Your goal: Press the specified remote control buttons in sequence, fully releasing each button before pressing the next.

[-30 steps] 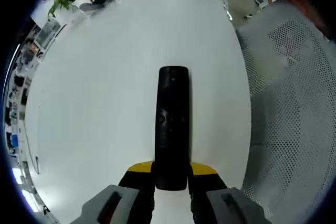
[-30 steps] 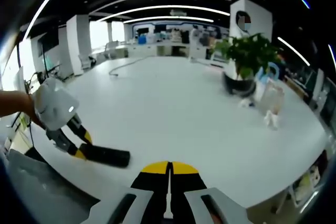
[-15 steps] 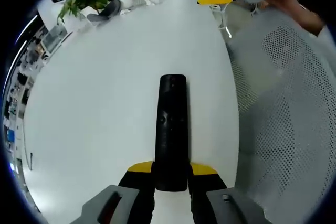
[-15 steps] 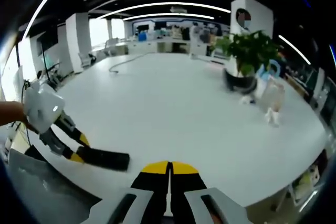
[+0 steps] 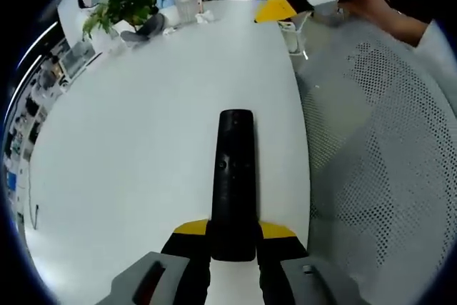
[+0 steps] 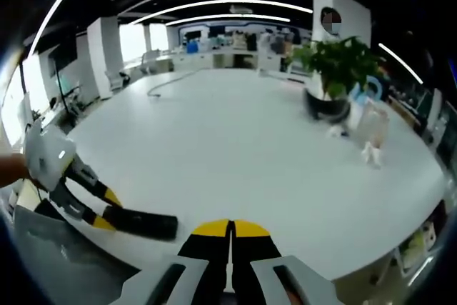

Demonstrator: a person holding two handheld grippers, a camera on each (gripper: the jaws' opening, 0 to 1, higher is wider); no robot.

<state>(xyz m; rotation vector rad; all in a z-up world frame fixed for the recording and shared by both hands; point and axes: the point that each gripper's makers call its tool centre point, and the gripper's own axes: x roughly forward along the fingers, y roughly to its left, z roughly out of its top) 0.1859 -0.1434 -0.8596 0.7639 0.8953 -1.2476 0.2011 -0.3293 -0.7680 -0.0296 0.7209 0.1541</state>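
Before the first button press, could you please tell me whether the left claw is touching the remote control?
Touching. In the left gripper view the left claw has its jaws closed against both sides of the remote control; the right gripper view shows the same grip from the side.

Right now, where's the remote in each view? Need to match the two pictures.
Left gripper view: the remote runs up the middle from between the left gripper's jaws, which are shut on its near end.
Right gripper view: the remote lies lower left, held by the left gripper.
Shared landmark: the potted plant on the white table.
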